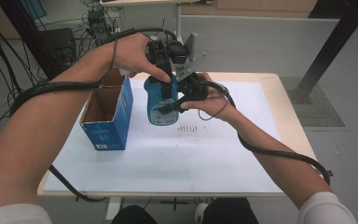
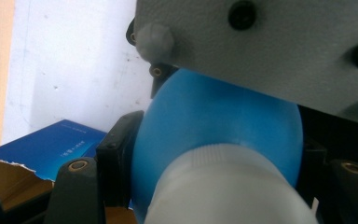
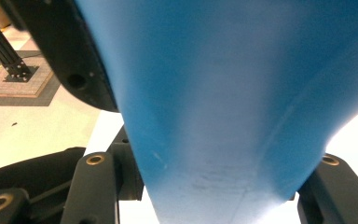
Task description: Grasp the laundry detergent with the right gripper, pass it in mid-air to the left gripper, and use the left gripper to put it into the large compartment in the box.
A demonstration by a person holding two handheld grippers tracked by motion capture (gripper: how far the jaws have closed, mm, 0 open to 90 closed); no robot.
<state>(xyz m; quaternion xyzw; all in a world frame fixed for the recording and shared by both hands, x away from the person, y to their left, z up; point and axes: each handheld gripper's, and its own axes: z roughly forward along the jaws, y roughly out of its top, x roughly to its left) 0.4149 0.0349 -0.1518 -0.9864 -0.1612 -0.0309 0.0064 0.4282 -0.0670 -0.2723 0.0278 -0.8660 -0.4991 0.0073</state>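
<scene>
Bottle (image 1: pixel 161 105), one; box (image 1: pixel 107 119), one

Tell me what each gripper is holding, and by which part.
Both hold the blue plastic bottle. The left gripper clamps its neck near the white cap; the right gripper clamps its body from the side.

No legible text on box (image 1: pixel 107 126)

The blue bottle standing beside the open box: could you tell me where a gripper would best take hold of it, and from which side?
Grip the blue bottle across its body, coming in level from the side away from the open box. The bottle stands upright, the body narrows enough for jaws to span, and the right gripper already clamps it there; the left gripper holds the top.
</scene>
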